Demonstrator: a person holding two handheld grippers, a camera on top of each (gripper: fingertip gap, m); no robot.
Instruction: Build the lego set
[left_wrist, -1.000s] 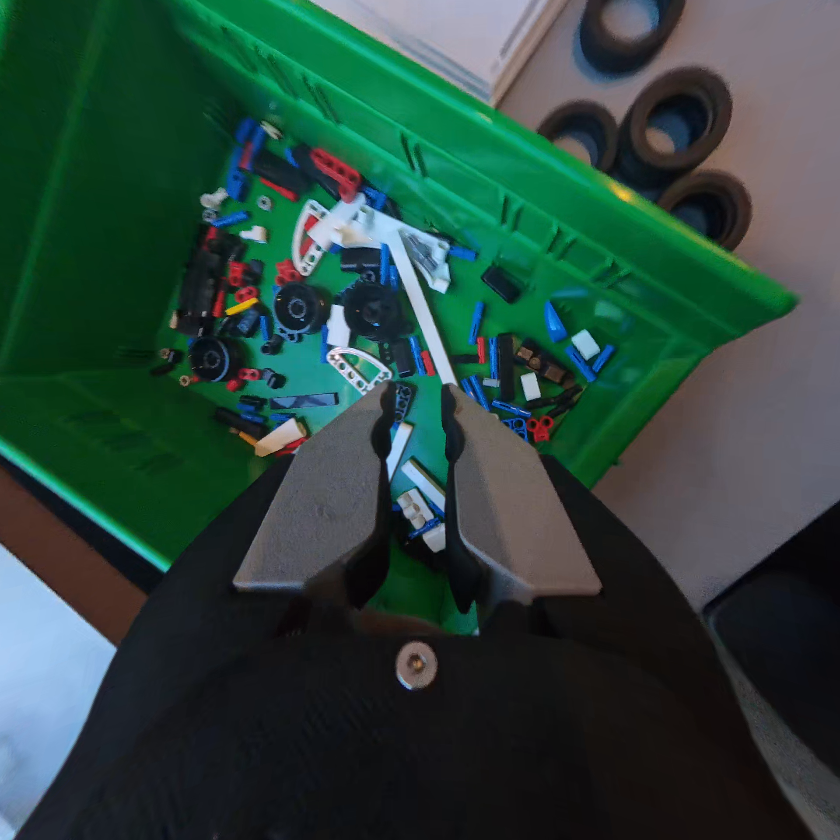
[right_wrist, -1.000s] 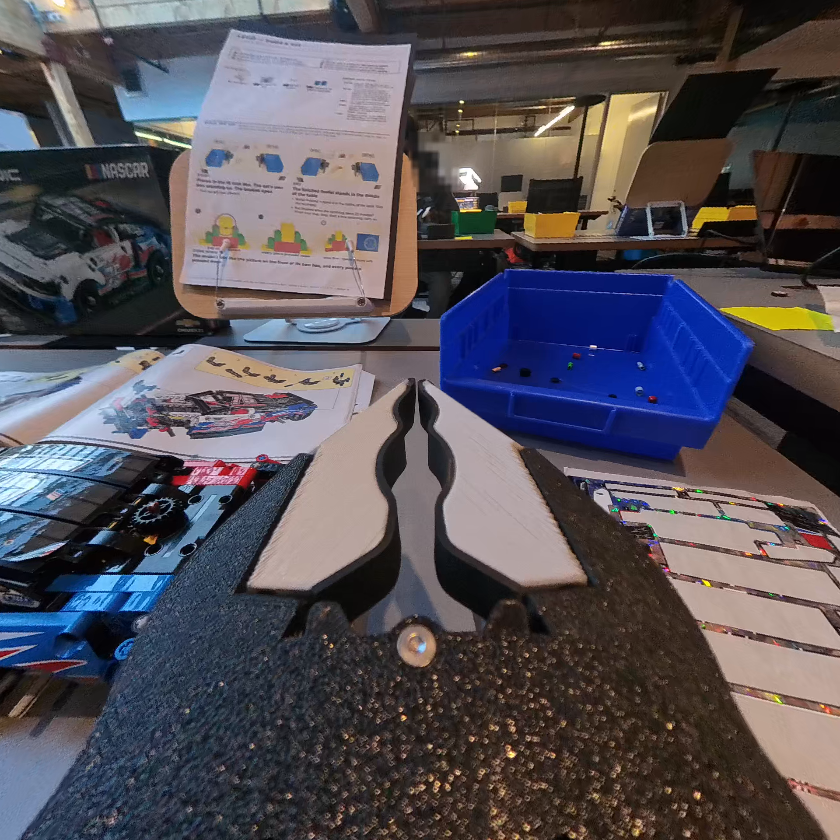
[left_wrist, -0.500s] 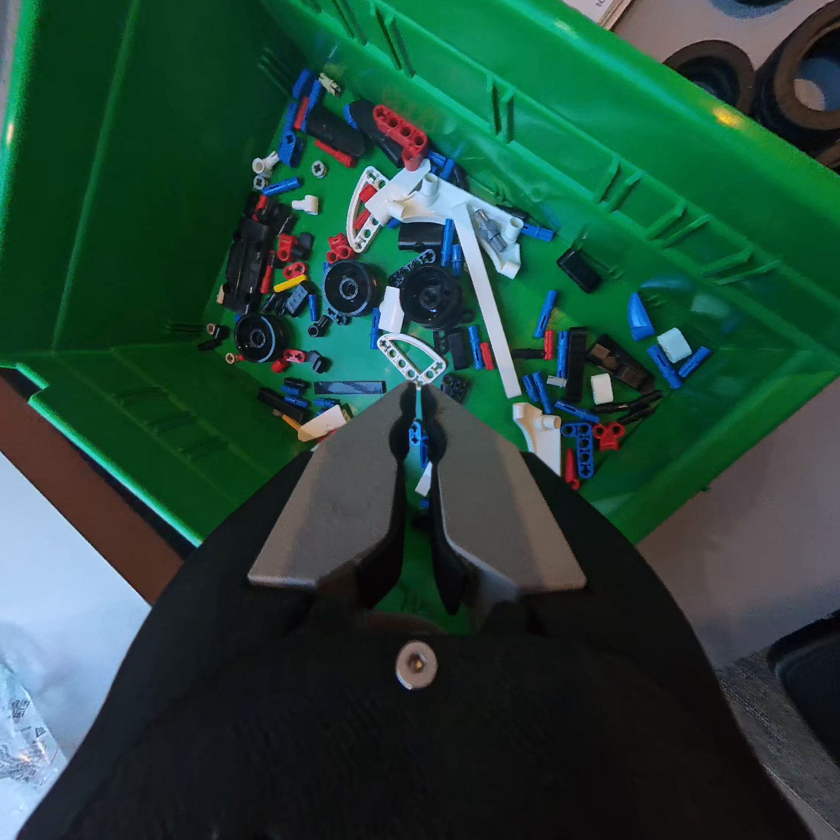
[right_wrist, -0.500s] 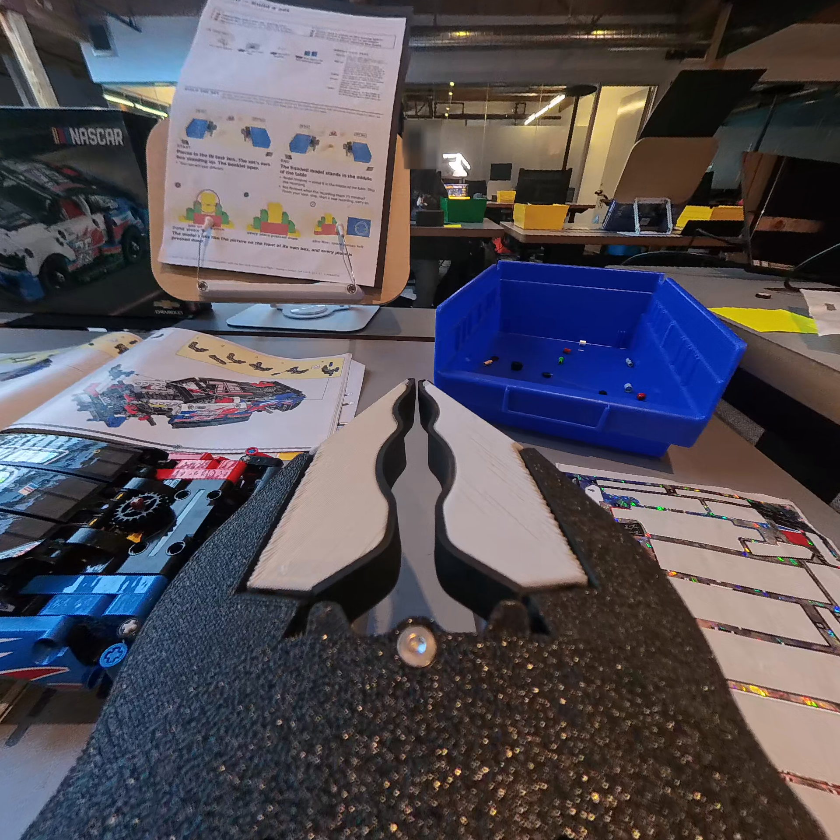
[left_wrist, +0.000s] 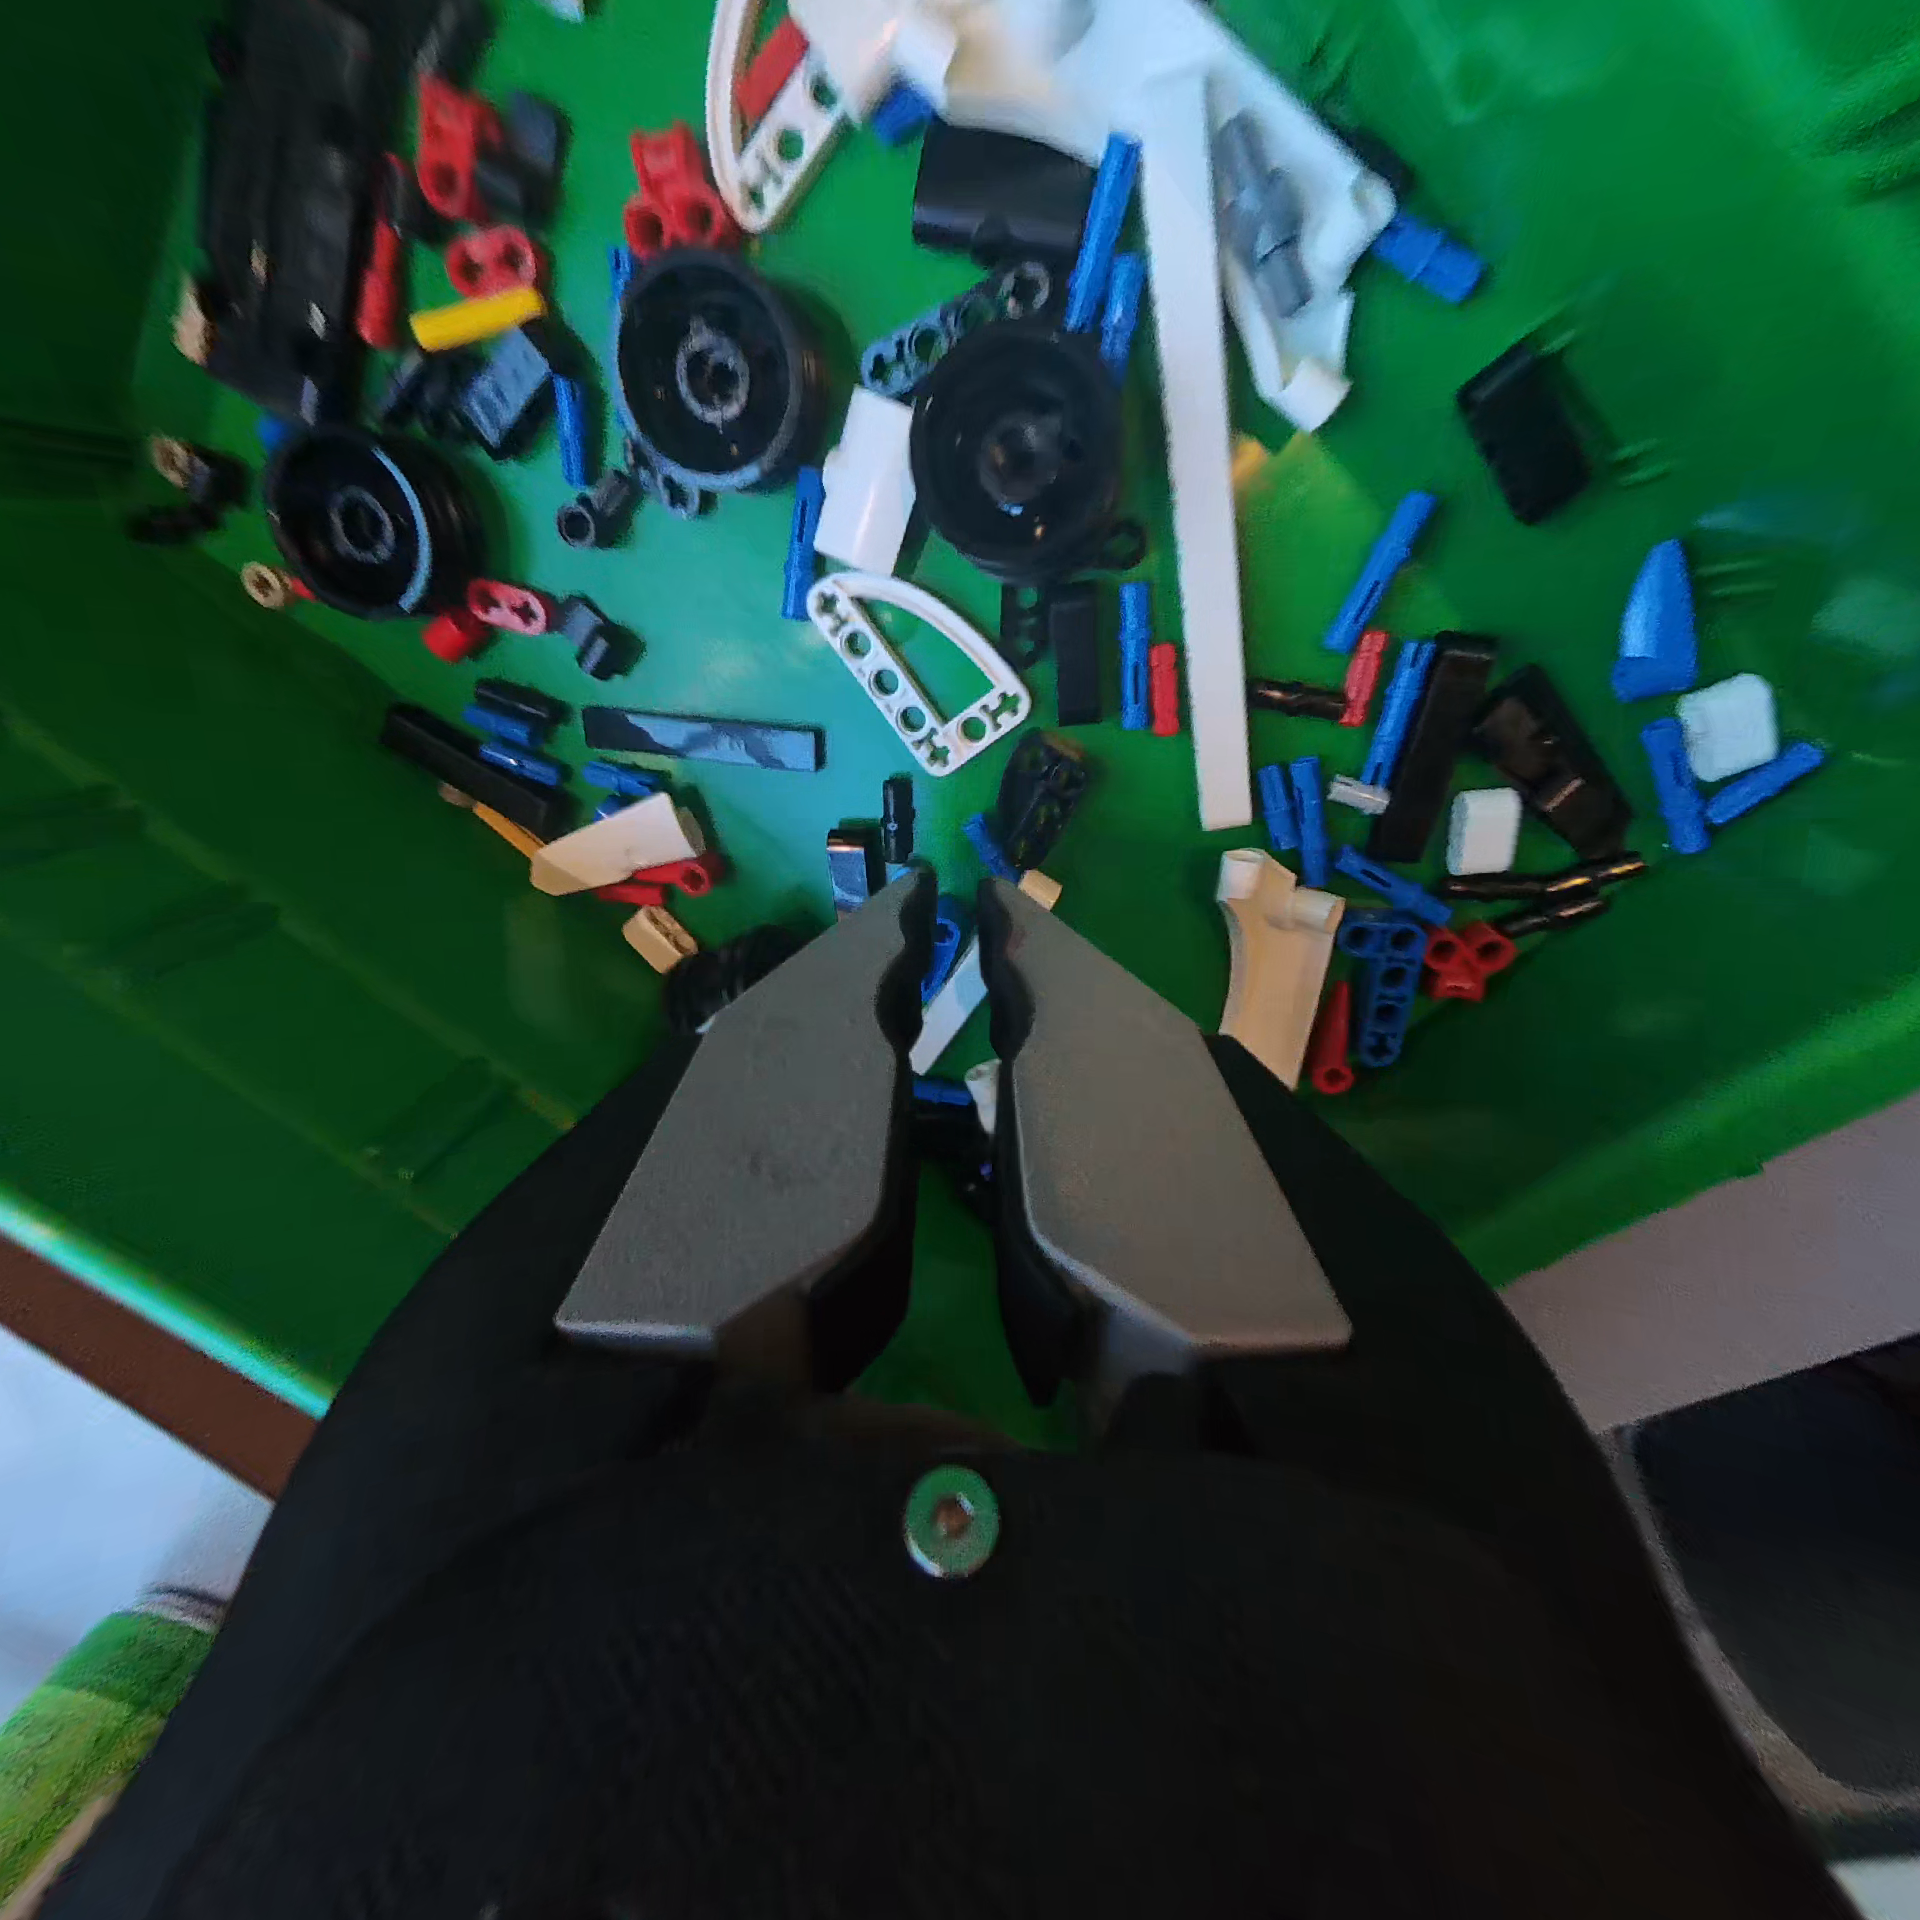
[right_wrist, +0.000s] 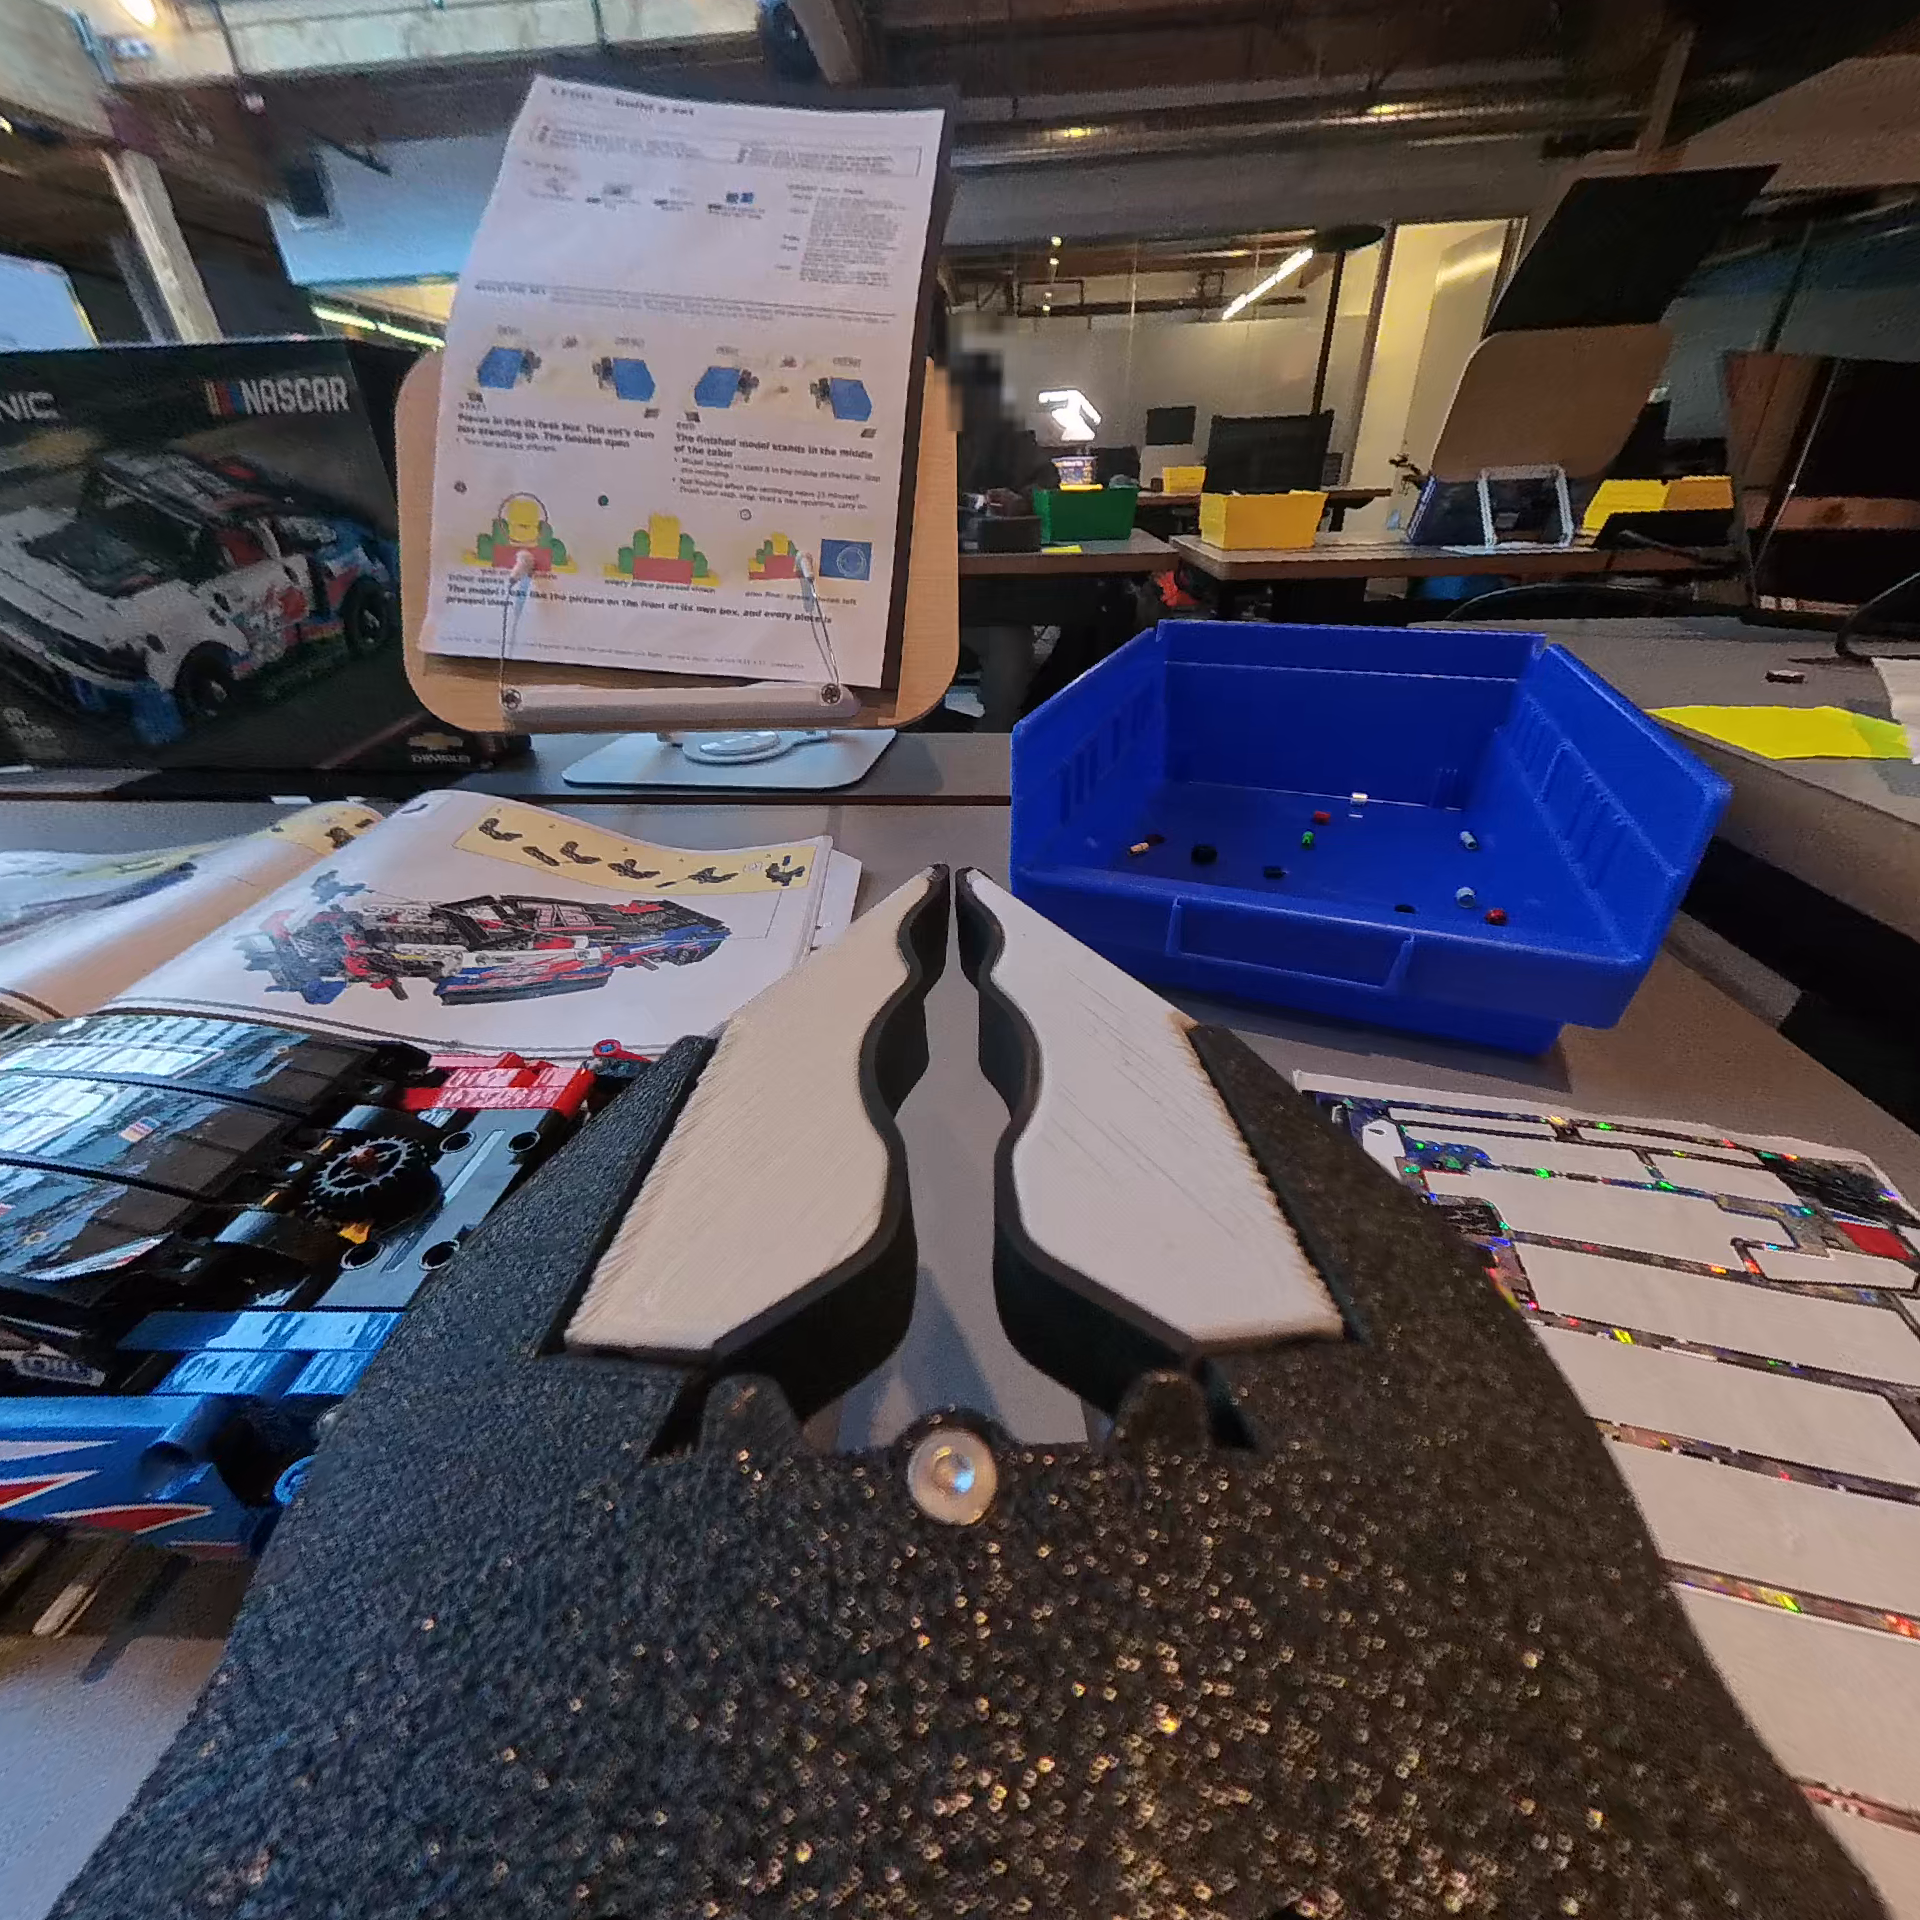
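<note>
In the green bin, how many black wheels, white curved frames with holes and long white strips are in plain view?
black wheels: 3
white curved frames: 2
long white strip: 1
Total: 6

left gripper dropped way deeper into green bin, loose pieces now fill view, bin rim and tyres outside gone from frame. fingertips gone narrow, then slightly wider, now with small gap over blue pin near white curved piece. view blurrier too. right gripper view shifted a bit, blue bin and paper stand sitting slightly different in frame.
</note>
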